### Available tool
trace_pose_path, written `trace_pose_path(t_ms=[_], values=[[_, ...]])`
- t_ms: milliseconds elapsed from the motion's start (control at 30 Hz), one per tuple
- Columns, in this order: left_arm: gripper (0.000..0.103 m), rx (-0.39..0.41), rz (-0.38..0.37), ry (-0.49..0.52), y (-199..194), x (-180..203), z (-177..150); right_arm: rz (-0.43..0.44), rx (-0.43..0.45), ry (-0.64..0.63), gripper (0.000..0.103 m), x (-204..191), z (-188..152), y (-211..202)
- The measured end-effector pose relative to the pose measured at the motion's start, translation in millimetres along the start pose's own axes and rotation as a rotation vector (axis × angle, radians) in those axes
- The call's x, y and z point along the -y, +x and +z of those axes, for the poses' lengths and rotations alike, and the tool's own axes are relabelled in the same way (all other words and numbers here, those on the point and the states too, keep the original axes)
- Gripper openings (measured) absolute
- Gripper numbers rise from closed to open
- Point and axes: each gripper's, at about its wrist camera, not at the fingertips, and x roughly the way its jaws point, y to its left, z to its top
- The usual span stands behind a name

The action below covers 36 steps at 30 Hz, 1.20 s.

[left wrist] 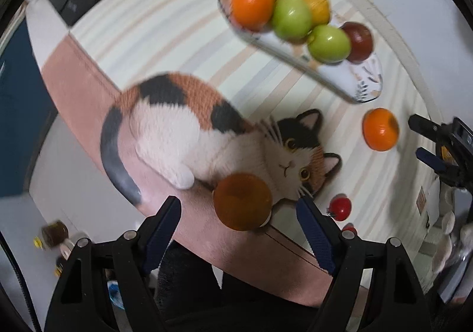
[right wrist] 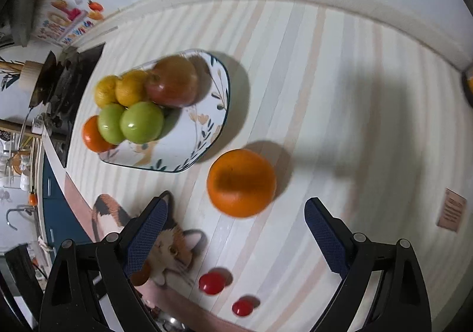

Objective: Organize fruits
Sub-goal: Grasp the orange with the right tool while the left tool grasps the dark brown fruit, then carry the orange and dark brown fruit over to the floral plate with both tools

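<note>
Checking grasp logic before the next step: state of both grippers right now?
Left gripper: open, holding nothing; a brown-orange fruit sits between its fingers, pads clear of it.
Right gripper: open, empty, above the loose orange.

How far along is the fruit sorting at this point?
Roughly two thirds done: six fruits sit on the plate. Nothing is in hand. The left gripper is open around a brownish-orange fruit on the cat mat; the right gripper is open beside an orange. Both fruits are still off the plate, as are two small red fruits.
</note>
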Motion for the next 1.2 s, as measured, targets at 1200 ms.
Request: trace_pose_path(t_ms=[1200], values=[[0.051, -0.020, 0.040, 0.142, 41, 45, 26, 0.065, -0.187, -0.150, 0.065, -27, -56, 55]])
